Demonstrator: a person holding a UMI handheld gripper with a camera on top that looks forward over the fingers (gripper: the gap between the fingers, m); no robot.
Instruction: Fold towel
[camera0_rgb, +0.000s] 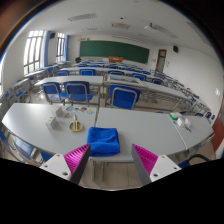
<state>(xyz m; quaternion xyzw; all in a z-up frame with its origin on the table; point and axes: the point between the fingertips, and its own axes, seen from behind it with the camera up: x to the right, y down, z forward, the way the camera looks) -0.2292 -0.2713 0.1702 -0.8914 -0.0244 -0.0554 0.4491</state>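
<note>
A blue towel (103, 140) lies folded into a thick rectangle on the white table (140, 128), just ahead of my fingers and between their lines. My gripper (112, 158) is open and empty, held above the table's near edge. The left finger's pink pad (76, 156) and the right finger's pink pad (148, 157) stand wide apart, with a gap to the towel on both sides.
A small brass balance or stand (75, 125) and a pale bottle (52, 117) sit to the towel's left. A small object (182, 124) lies at the right end. Rows of desks with blue chairs (124, 97) fill the classroom beyond, with a green chalkboard (113, 50) on the far wall.
</note>
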